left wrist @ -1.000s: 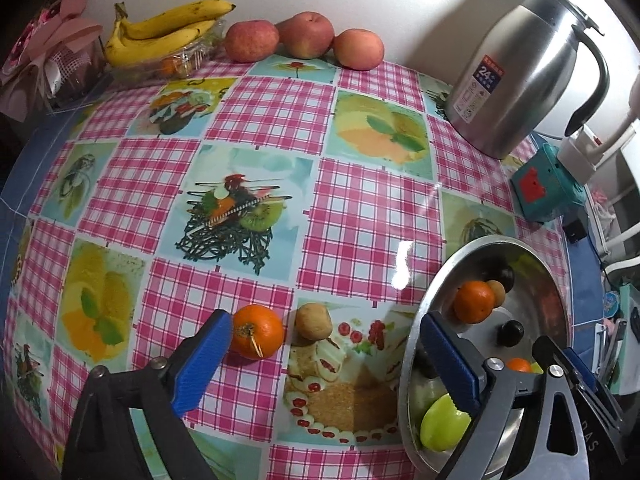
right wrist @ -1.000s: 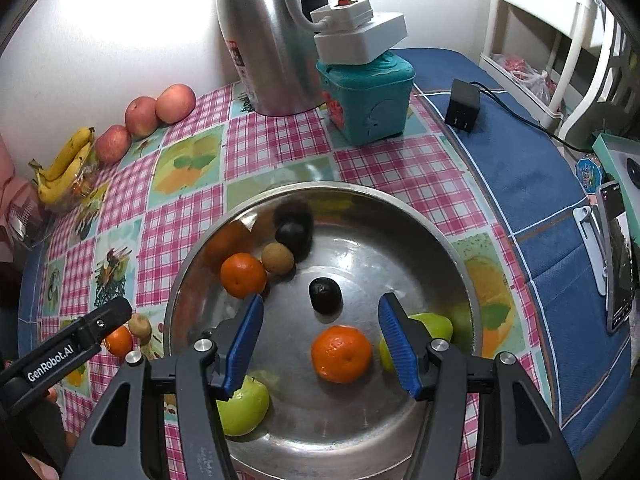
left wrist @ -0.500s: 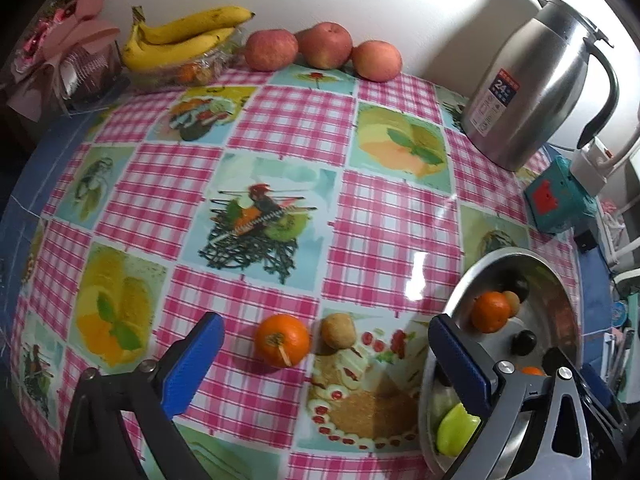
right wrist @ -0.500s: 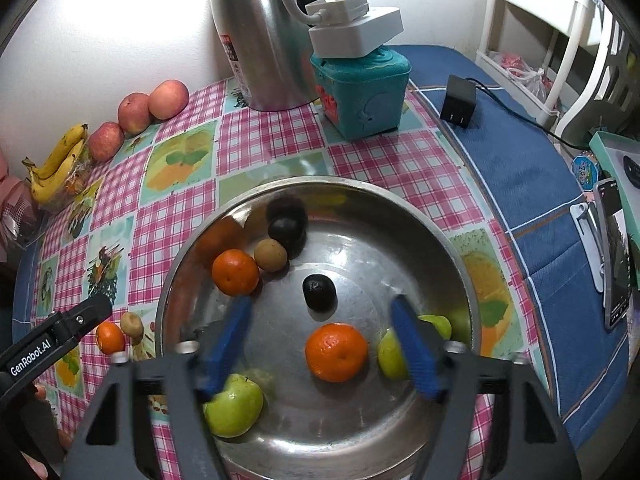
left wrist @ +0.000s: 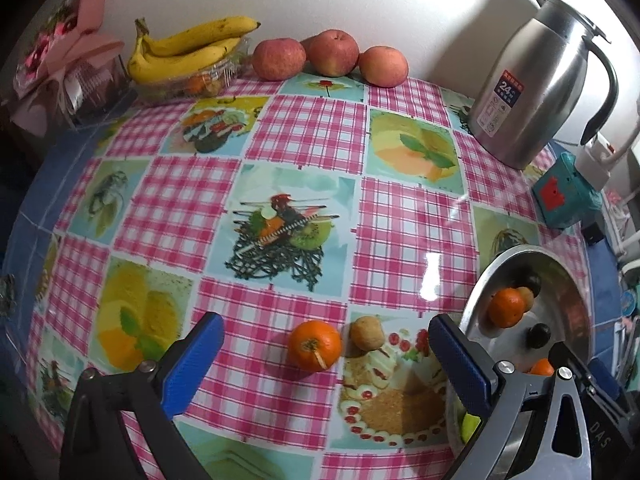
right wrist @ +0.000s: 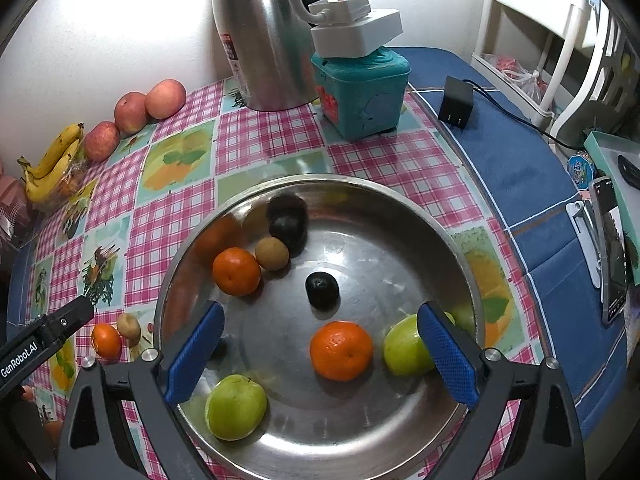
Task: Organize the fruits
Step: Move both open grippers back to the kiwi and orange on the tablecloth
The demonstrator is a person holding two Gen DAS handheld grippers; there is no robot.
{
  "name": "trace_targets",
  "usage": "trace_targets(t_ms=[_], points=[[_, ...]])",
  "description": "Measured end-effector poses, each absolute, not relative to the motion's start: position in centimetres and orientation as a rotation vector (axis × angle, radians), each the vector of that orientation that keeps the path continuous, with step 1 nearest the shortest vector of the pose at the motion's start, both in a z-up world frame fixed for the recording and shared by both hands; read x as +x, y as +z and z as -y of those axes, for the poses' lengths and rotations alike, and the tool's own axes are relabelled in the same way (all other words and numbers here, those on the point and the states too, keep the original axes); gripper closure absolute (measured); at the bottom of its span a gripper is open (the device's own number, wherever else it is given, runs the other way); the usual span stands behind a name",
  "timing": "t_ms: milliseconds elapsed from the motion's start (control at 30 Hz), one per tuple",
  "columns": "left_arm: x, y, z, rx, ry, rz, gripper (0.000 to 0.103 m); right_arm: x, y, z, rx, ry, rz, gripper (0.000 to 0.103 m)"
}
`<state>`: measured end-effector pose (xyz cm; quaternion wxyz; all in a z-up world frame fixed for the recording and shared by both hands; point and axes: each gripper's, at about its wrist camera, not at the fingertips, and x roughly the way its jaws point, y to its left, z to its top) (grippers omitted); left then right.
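A steel bowl [right wrist: 460,248] holds two oranges [right wrist: 341,350], two green apples [right wrist: 235,406], a brown fruit [right wrist: 272,253] and dark fruits [right wrist: 321,290]. On the checked cloth left of the bowl [left wrist: 480,280] lie an orange [left wrist: 314,345] and a small brown fruit [left wrist: 367,333]. My left gripper [left wrist: 324,360] is open and empty, with the orange between its fingers' line, just ahead. My right gripper [right wrist: 320,356] is open and empty above the bowl, around the near orange.
Bananas [left wrist: 192,48] on a plastic box and three apples [left wrist: 332,58] sit by the far wall. A steel kettle [left wrist: 532,92], a teal box [left wrist: 564,196] with a white plug strip, a black adapter [right wrist: 456,102] and a phone [right wrist: 612,256] stand to the right.
My left gripper has pulled back and up from the loose orange. My right gripper's jaws have opened wider over the bowl.
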<state>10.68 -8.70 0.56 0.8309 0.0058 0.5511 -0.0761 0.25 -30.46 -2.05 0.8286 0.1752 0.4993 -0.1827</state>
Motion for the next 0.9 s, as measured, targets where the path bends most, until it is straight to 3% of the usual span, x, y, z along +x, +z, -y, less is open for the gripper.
trace_targets(t_ms=[900], points=[[13.7,1.9,-5.3,-0.107,0.015,-1.125,0.0,4.4,-1.6,22.4,0.249,-0.314,-1.122,0.006]])
